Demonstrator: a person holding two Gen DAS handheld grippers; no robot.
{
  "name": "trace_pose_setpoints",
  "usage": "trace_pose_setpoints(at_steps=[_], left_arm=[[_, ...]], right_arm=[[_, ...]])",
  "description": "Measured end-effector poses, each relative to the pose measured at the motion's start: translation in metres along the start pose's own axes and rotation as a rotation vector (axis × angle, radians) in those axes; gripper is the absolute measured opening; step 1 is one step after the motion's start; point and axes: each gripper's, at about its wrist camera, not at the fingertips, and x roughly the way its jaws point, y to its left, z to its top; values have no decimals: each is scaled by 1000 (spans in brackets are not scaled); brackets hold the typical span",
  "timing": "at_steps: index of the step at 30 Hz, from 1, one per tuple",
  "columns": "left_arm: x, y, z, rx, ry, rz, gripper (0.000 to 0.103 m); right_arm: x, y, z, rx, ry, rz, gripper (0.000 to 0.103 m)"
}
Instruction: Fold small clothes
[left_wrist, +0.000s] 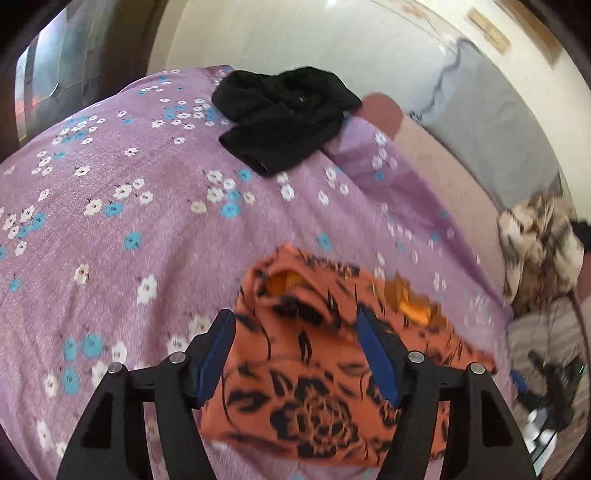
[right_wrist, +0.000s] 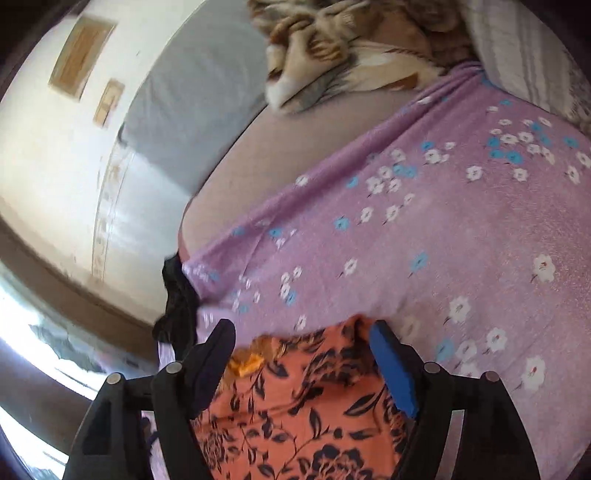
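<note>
An orange garment with a black flower print (left_wrist: 314, 387) lies bunched on the purple floral sheet (left_wrist: 147, 221), its yellow-orange inside showing at the far folds. My left gripper (left_wrist: 295, 317) hangs over it, open, with the cloth lying loose between the blue pads (left_wrist: 376, 354). In the right wrist view the same garment (right_wrist: 295, 406) lies under my right gripper (right_wrist: 303, 326), which is also open, its fingers either side of the cloth's far edge. A black garment (left_wrist: 284, 110) lies crumpled at the far end of the sheet; it also shows at the sheet's left edge (right_wrist: 177, 306).
A brown and cream patterned blanket (right_wrist: 351, 55) is heaped on the bed beyond the sheet (right_wrist: 443, 240). A striped pillow (right_wrist: 517, 44) lies beside it. A grey pad (left_wrist: 498, 129) leans along the white wall. The bare mattress borders the sheet.
</note>
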Motion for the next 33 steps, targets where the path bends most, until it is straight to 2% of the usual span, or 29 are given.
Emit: trace_pose_setpoints(at_steps=[2, 3, 5, 6, 8, 11, 14, 18, 21, 23, 25, 29, 33], left_arm=[[5, -12, -23, 49, 59, 54, 71], [8, -15, -32, 39, 74, 50, 71], [12, -16, -46, 42, 85, 34, 71], [16, -17, -50, 70, 78, 67, 71], [27, -16, -53, 130, 79, 132, 71], [39, -15, -48, 169, 79, 154, 71], [51, -24, -40, 246, 80, 197, 71], [65, -21, -28, 237, 101, 194, 71], [68, -19, -23, 239, 102, 200, 71], [68, -15, -20, 219, 105, 187, 71], [68, -12, -18, 201, 107, 188, 71], [64, -8, -17, 157, 117, 175, 71], [55, -1, -14, 109, 112, 169, 71]], right_arm=[[20, 39, -30, -134, 105, -14, 74], [33, 57, -47, -189, 162, -25, 71], [56, 82, -81, -255, 272, 0, 49], [67, 91, -98, -273, 318, 12, 46], [91, 105, -129, -320, 393, -4, 45], [127, 123, -155, -406, 441, -68, 45], [160, 135, -143, -425, 407, -94, 46], [209, 138, -98, -339, 380, -156, 44], [222, 131, -59, -238, 254, -159, 43], [204, 125, -38, -173, 119, -150, 44], [176, 119, -26, -160, 47, -155, 47], [118, 101, -30, -240, 50, -189, 47], [78, 58, -37, -224, 104, -276, 47]])
